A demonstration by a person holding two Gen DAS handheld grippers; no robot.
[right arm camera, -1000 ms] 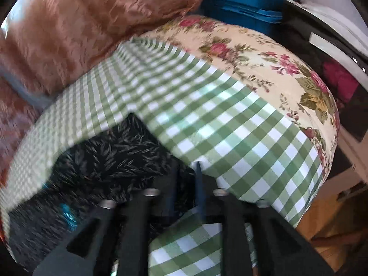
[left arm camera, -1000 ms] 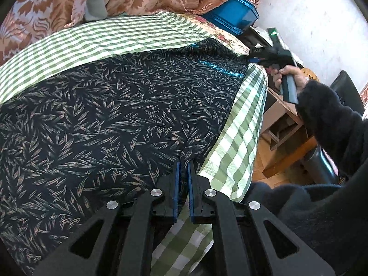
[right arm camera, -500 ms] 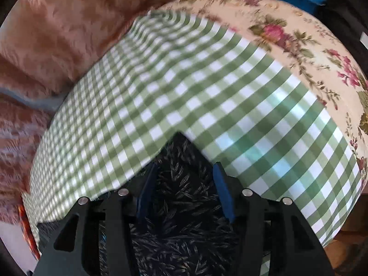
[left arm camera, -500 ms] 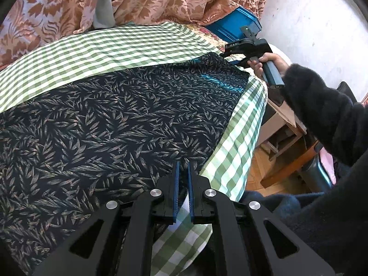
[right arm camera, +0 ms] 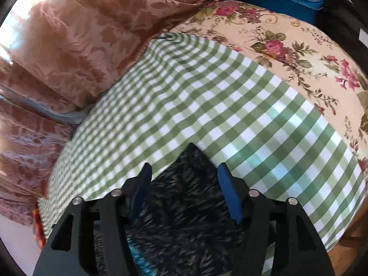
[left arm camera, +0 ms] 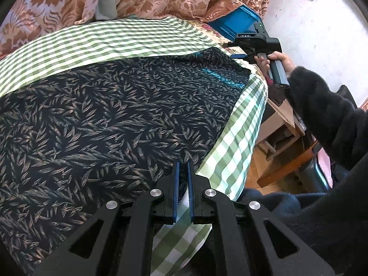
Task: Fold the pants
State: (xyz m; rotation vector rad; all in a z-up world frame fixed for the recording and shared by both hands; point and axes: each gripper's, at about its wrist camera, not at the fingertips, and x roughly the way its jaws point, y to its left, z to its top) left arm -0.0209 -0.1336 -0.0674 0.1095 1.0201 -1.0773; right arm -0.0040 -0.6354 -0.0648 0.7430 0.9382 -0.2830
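Note:
Dark leaf-print pants (left arm camera: 115, 115) lie spread over a green checked cloth (left arm camera: 115, 39). At their near edge, by the table's rim, my left gripper (left arm camera: 182, 165) is shut on the pants, dark fabric pinched between its blue pads. My right gripper (left arm camera: 233, 50), held by a hand in a black fuzzy sleeve (left arm camera: 322, 115), sits at the pants' far right corner. In the right wrist view the right gripper (right arm camera: 184, 168) has its jaws opening; the pointed corner of the pants (right arm camera: 184, 207) lies flat between them and the pads do not touch it.
A floral cloth (right arm camera: 287, 53) covers the table end beyond the checked cloth (right arm camera: 230, 115). Behind it stands a blue crate (left arm camera: 237, 20). Brown damask drapes (right arm camera: 80, 34) bunch along the far side. Wooden furniture (left arm camera: 280, 124) stands on the floor to the right.
The right gripper carried the pants corner farther out across the checked cloth, laid it down, and its jaws spread apart. The pants now lie flatter. The left gripper stayed put.

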